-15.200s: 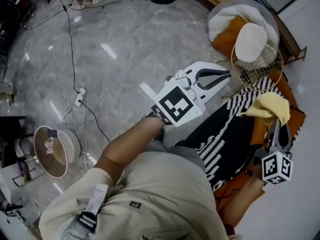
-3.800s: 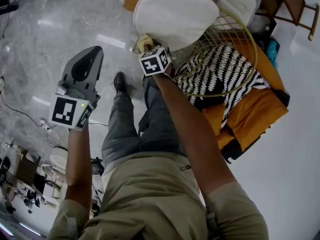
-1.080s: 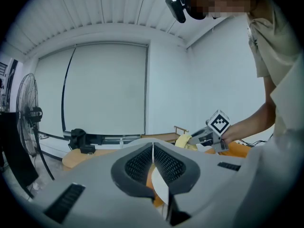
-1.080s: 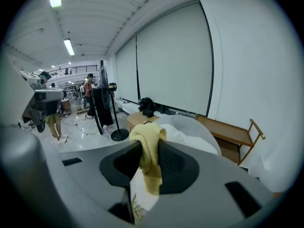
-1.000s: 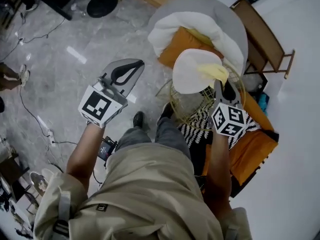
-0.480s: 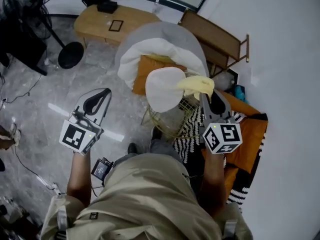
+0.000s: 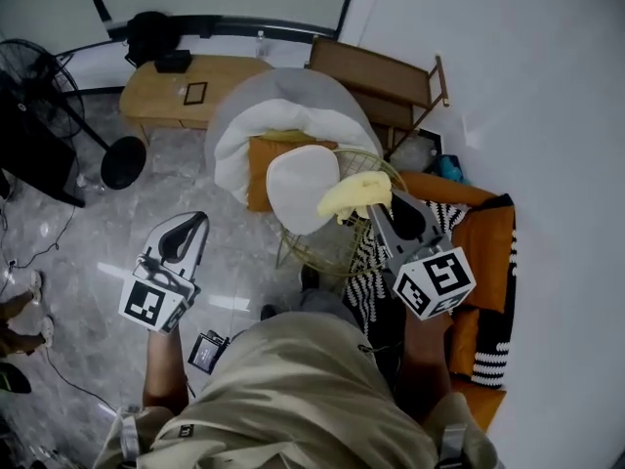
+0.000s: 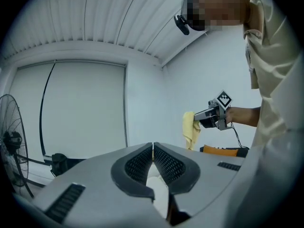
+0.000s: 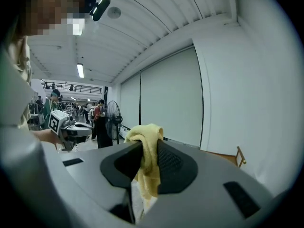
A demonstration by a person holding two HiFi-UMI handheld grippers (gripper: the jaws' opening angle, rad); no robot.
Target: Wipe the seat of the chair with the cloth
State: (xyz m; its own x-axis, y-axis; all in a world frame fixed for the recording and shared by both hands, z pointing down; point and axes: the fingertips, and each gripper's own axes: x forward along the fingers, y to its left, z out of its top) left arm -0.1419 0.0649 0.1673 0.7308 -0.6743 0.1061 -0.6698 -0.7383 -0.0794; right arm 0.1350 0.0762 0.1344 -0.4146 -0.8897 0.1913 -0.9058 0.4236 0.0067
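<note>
Cloth (image 7: 354, 194) pinched in right gripper (image 7: 379, 211), over right edge of white seat (image 7: 298, 189) of chair (image 7: 324, 249); contact unclear. Left gripper (image 7: 187, 225) clenched on nothing, well to the left. Risk: only a fold is gripped, so drag across seat may tug cloth free

Pale yellow cloth (image 9: 151, 175): soft, napped, terry-like; matt; limp folds.
Right gripper (image 9: 145, 146): matt grey moulded plastic shell; black pads with fine dimpled grid.
Left gripper (image 8: 153, 148): same matt grey plastic, same black meshed pads.
Round gold wire chair frame (image 7: 324, 256): thin metal, slight sheen.
White oval seat pad (image 7: 298, 189): smooth, matt.
Grey stone-look floor (image 7: 88, 233): polished, glossy, shows light streaks.
Light wooden bench (image 7: 156, 81): smooth, matt.
Orange cushion (image 7: 488, 242): plain matt fabric.
Black-and-white zigzag throw (image 7: 369, 279): textile; weave or knit not resolved.
</note>
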